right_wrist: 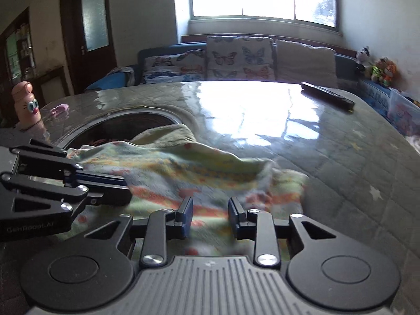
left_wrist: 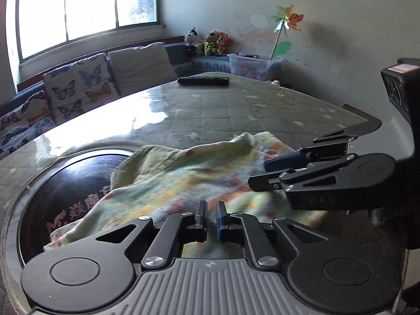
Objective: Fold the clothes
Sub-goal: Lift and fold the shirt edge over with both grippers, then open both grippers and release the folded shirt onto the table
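A pale green patterned garment (left_wrist: 183,181) lies rumpled on the glass-topped table (left_wrist: 236,110), partly over a dark round inset (left_wrist: 65,183). My left gripper (left_wrist: 211,207) hovers over its near edge with the jaws close together, a narrow gap between them and no cloth in it. My right gripper (left_wrist: 258,172) comes in from the right over the garment. In the right wrist view the garment (right_wrist: 197,168) is blurred, my right gripper (right_wrist: 210,204) is open above it, and the left gripper (right_wrist: 126,186) reaches in from the left.
A black remote (left_wrist: 203,80) lies at the table's far side. A pink finger-shaped toy (right_wrist: 26,102) stands at the table's left edge. A sofa with butterfly cushions (left_wrist: 78,89), plush toys (left_wrist: 210,42) and a plastic box (left_wrist: 252,65) stand behind.
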`<action>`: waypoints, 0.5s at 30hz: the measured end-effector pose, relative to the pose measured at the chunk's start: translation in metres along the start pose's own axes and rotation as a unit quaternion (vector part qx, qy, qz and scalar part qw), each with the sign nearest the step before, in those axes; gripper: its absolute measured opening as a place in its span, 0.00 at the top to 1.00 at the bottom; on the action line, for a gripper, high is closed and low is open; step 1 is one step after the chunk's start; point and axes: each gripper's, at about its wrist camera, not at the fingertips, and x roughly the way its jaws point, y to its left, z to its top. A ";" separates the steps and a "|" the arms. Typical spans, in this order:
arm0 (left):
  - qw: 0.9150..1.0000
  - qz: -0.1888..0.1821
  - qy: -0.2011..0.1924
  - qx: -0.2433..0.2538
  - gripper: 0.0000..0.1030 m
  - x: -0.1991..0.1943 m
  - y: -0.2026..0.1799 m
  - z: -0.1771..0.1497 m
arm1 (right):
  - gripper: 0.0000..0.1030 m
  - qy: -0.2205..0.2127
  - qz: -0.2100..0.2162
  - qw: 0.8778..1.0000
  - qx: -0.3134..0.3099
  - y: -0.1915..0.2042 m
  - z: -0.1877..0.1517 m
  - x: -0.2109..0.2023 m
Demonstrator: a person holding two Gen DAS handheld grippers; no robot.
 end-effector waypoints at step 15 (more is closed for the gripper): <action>0.998 0.010 -0.031 -0.049 0.56 -0.049 0.001 -0.026 | 0.53 -0.019 -0.019 1.000 0.015 -0.001 -0.018 -0.039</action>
